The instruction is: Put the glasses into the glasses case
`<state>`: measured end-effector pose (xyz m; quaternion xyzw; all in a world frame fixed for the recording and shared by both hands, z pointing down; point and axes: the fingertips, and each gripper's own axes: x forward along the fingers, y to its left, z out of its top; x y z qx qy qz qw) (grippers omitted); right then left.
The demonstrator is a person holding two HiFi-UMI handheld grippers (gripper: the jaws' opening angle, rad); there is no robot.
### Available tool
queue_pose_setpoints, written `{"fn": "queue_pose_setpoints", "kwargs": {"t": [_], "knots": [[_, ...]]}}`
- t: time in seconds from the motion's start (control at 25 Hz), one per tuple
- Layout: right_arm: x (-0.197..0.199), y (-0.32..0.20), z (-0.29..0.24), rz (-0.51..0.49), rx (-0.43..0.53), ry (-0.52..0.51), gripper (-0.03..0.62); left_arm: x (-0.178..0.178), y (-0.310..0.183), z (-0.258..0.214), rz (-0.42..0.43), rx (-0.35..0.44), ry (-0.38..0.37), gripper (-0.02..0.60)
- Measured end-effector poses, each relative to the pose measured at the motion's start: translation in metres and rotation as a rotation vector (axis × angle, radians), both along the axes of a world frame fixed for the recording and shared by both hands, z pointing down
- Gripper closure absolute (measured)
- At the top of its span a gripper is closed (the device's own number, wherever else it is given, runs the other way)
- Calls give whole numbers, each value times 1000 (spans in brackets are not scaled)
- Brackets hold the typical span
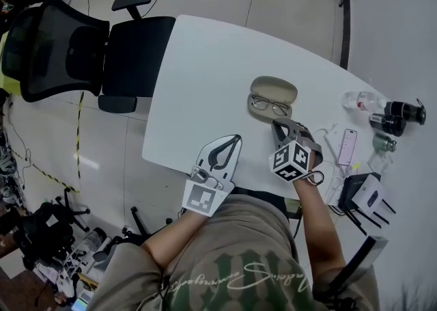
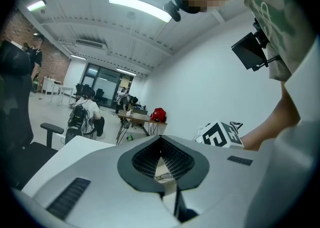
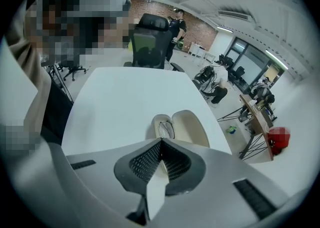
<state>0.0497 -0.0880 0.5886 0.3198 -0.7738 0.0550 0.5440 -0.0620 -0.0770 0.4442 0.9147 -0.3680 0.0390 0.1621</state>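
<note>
An open beige glasses case (image 1: 274, 89) lies on the white table (image 1: 205, 77), and the thin-framed glasses (image 1: 268, 105) rest in its near half. My right gripper (image 1: 277, 123) is shut and empty, its tips just short of the case's near edge. In the right gripper view the case (image 3: 189, 126) and the glasses (image 3: 165, 129) lie straight beyond the closed jaws (image 3: 160, 142). My left gripper (image 1: 237, 138) is shut on nothing, to the left of the case. Its own view shows the glasses (image 2: 164, 176) through the gap below its closed jaws (image 2: 161, 137).
A black office chair (image 1: 82, 50) stands at the table's left end. On the table's right side lie a pink phone (image 1: 347, 145), a plastic bottle (image 1: 360, 100), a black cylinder (image 1: 403, 111), a black box (image 1: 364, 191) and cables. The table's near edge is by my body.
</note>
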Motion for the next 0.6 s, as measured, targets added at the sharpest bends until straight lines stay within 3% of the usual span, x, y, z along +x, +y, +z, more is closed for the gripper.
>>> {"fn": "queue_pose_setpoints", "kwargs": {"t": [0.36,0.6], "knots": [[-9,5,-29,75,93,-46,582,5,10,-10,76,2,45,577],[-15,16,-49,102,170,-118,582,7,15,-12,69,20,39,577]]}}
